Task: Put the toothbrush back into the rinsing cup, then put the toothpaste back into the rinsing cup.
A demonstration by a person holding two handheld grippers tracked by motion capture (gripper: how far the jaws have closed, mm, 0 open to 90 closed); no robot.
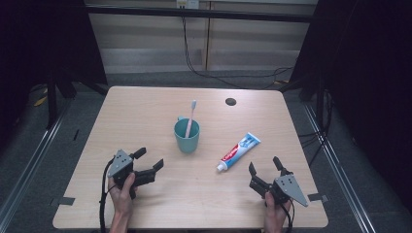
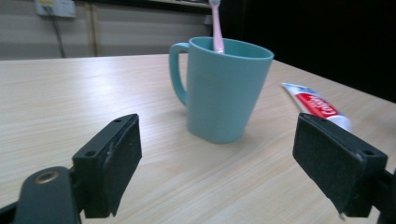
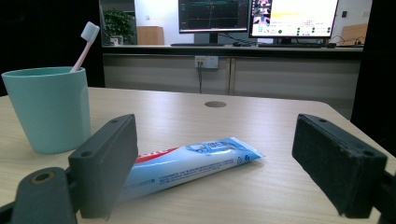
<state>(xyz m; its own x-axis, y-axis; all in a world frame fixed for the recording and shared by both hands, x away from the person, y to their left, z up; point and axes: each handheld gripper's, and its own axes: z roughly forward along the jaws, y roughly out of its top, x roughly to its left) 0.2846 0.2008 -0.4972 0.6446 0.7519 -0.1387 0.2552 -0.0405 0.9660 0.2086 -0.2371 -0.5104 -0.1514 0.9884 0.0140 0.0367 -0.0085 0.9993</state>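
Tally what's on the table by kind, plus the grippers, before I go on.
Cup: 1, teal
Toothbrush: 1, pink, standing in the cup
Toothpaste tube: 1, lying flat
Grippers: 2, left gripper and right gripper, both open
Total: 5

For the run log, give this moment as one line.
left gripper open, facing mug | right gripper open, facing toothpaste | toothbrush in mug

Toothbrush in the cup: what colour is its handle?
Pink handle on the toothbrush, white bristles; clearest in the right gripper view.
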